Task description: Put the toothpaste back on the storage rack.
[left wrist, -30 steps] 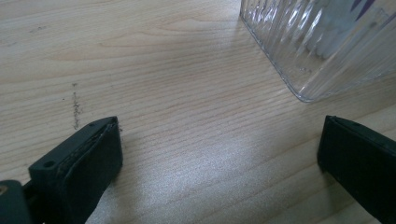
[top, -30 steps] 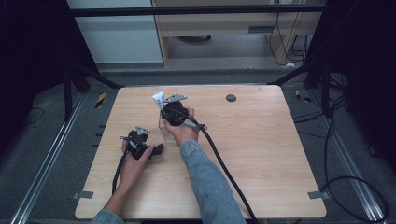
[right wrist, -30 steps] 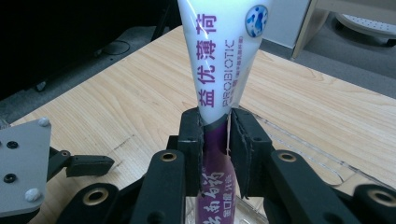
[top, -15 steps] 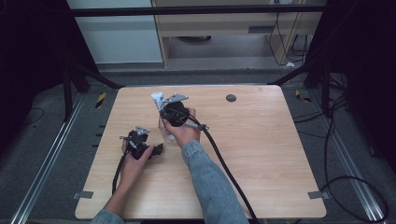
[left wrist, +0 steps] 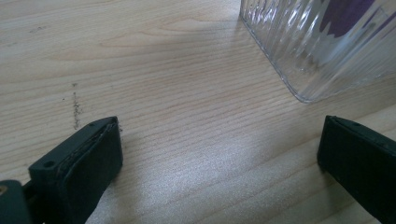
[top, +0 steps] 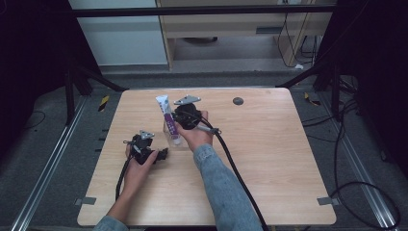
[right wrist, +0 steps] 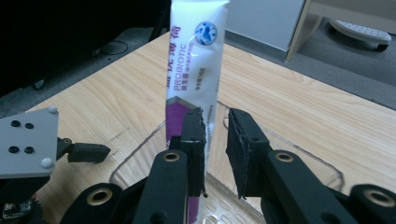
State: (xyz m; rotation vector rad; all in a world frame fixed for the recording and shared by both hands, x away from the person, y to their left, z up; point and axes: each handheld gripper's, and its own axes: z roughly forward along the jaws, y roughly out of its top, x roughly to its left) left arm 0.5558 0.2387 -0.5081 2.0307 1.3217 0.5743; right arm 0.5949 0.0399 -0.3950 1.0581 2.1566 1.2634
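A white and purple sachet (top: pixel 164 111) stands upright in a clear ribbed cup (top: pixel 174 139) near the middle of the wooden table (top: pixel 269 159). My right gripper (top: pixel 172 126) reaches in from the right, shut on the sachet's lower part. In the right gripper view the sachet (right wrist: pixel 194 70) rises between the black pads of that gripper (right wrist: pixel 215 130), above the cup's rim (right wrist: pixel 299 144). My left gripper (top: pixel 162 154) rests low on the table just left of the cup, open. Its jaws (left wrist: pixel 219 149) stand wide apart over bare wood, with the cup's corner (left wrist: pixel 317 46) just ahead.
A small dark round disc (top: pixel 237 101) lies near the table's far edge. The right gripper's black cable (top: pixel 235 168) trails across the table to the near edge. The left gripper's grey plate (right wrist: pixel 28 140) sits close to the cup.
The right gripper and the sachet have shifted only slightly. The left gripper has stayed in place.
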